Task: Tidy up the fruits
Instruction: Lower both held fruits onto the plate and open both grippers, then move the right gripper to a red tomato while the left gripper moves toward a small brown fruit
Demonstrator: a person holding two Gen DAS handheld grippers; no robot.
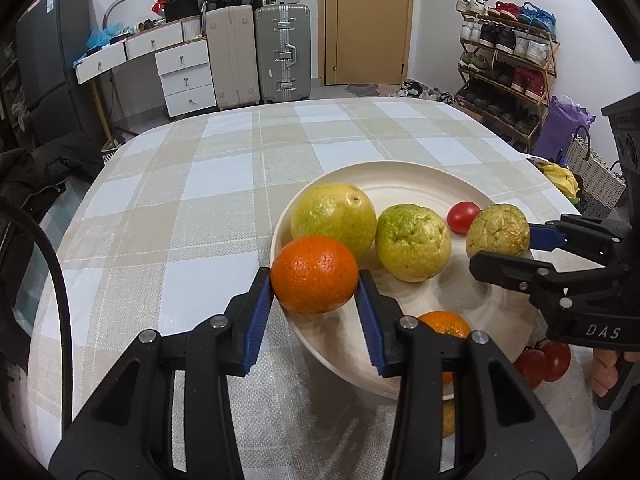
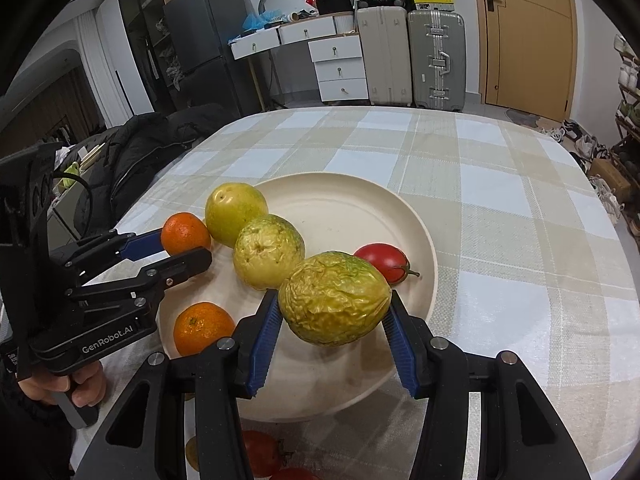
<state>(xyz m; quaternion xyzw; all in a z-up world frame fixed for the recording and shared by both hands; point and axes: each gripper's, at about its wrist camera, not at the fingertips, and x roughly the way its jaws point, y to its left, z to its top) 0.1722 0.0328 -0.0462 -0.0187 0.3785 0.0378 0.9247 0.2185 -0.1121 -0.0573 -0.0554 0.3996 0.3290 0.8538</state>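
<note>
A cream plate [image 1: 420, 184] [image 2: 340, 208] sits on the checked tablecloth. My left gripper [image 1: 316, 280] [image 2: 176, 248] is shut on an orange [image 1: 314, 274] [image 2: 185, 233] over the plate's left rim. My right gripper [image 2: 334, 308] [image 1: 500, 246] is shut on a wrinkled yellow-green fruit [image 2: 334, 298] [image 1: 498, 230] above the plate's near right part. On the plate lie a smooth yellow-green fruit [image 1: 334, 216] [image 2: 236, 214], a dimpled yellow-green fruit [image 1: 412, 242] [image 2: 268, 256], a red tomato [image 1: 462, 216] [image 2: 384, 262] and a second orange [image 1: 444, 324] [image 2: 202, 326].
Red tomatoes [image 1: 542, 360] [image 2: 260, 452] and another orange fruit [image 1: 448, 418] lie on the cloth near the plate's front edge. Bananas [image 1: 560, 178] sit beyond the table's right edge. A dark coat [image 2: 132, 148] lies left of the table. Suitcases [image 1: 280, 52] and a shoe rack [image 1: 508, 56] stand behind.
</note>
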